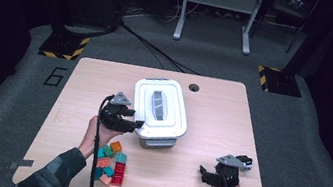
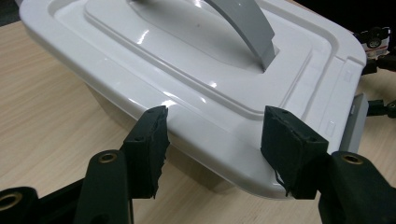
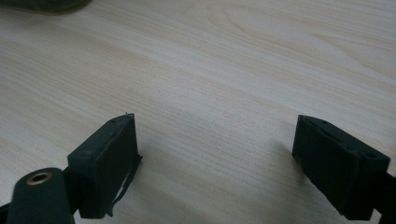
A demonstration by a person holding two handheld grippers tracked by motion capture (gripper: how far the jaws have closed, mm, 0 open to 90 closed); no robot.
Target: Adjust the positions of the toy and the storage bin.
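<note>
White lidded box (image 2: 196, 88) sits just ahead of the spread left claw (image 2: 212, 140).

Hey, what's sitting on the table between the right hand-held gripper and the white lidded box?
Nothing: the high view shows bare wood between the right hand-held gripper and the white lidded box.

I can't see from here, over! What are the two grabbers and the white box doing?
Left gripper open, jaws at the lidded white box's rim. Right gripper open over bare table. Colored blocks piled beside the left hand, nothing blocking.
</note>
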